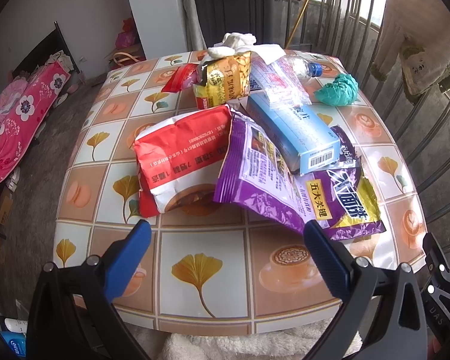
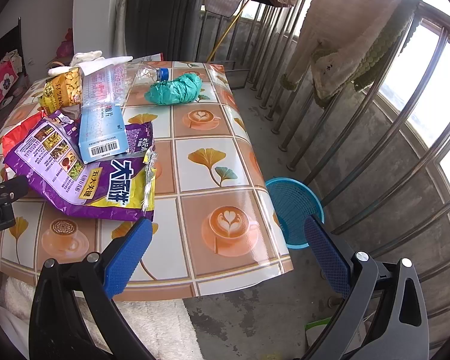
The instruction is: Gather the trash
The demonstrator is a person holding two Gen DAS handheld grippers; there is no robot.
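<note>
The trash sits heaped on a table (image 1: 201,273) covered in a tiled cloth of ginkgo leaves and coffee cups. Nearest the cameras lies a purple snack bag (image 1: 273,177) with torn edges, and a light blue carton (image 1: 297,129) with a barcode rests on top of it. Just to the left of the purple bag is a red and white bag (image 1: 180,153), partly tucked under it. Behind these stands a yellow snack packet (image 1: 225,81) with a small red wrapper (image 1: 180,78) beside it, a crushed clear plastic bottle (image 1: 297,69) with a blue cap, and white crumpled tissues (image 1: 237,43) at the far edge. A crumpled teal bag (image 2: 174,88) lies apart from the heap, toward the railing side. On the concrete floor just beside the table's right edge stands a blue mesh wastebasket (image 2: 294,207). The left gripper (image 1: 225,234) hovers over the near table edge with its blue fingers spread wide, holding nothing — the right gripper (image 2: 228,231) is likewise spread wide and empty, one finger over the cloth, the other in front of the basket. A metal railing (image 2: 375,138) with hanging clothes runs behind.
</note>
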